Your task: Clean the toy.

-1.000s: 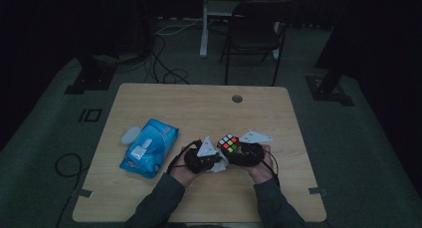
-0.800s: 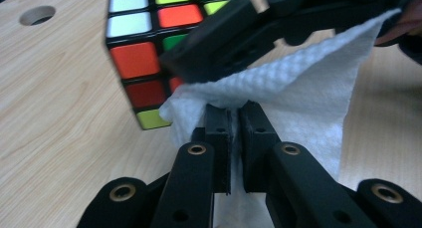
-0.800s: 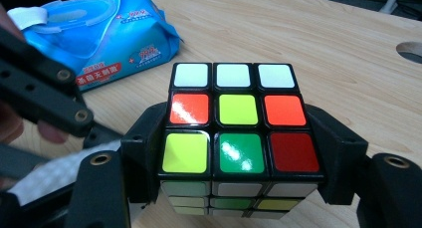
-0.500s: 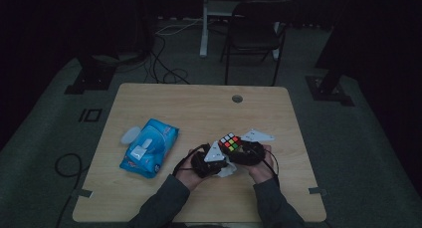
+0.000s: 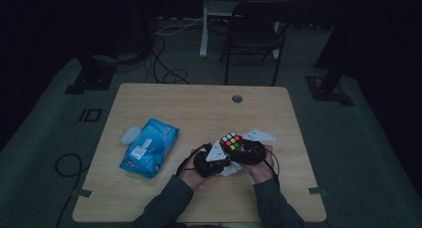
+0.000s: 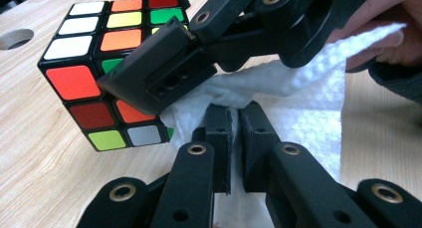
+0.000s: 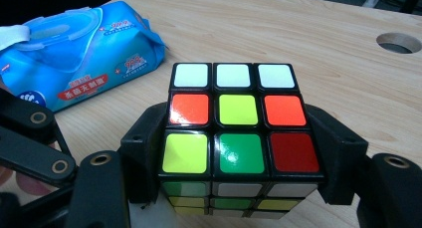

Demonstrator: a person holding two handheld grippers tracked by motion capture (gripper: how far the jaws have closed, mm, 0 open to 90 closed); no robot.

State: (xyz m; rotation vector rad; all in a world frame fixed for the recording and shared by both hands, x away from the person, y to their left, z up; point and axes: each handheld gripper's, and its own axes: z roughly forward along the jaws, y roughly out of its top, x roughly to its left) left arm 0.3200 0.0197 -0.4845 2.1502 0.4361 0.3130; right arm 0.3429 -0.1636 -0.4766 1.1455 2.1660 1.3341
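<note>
Right gripper (image 7: 239,188) clamps the cube (image 7: 233,118) steady; left gripper (image 6: 235,123), jaws pinching the white wipe (image 6: 298,88), presses beneath it for cleaning.

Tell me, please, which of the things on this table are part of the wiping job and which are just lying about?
In use:
- puzzle cube, clamped in the right gripper
- white wipe, pinched in the left gripper

Lying about:
- blue pack of wet wipes
- chair beyond the table
</note>
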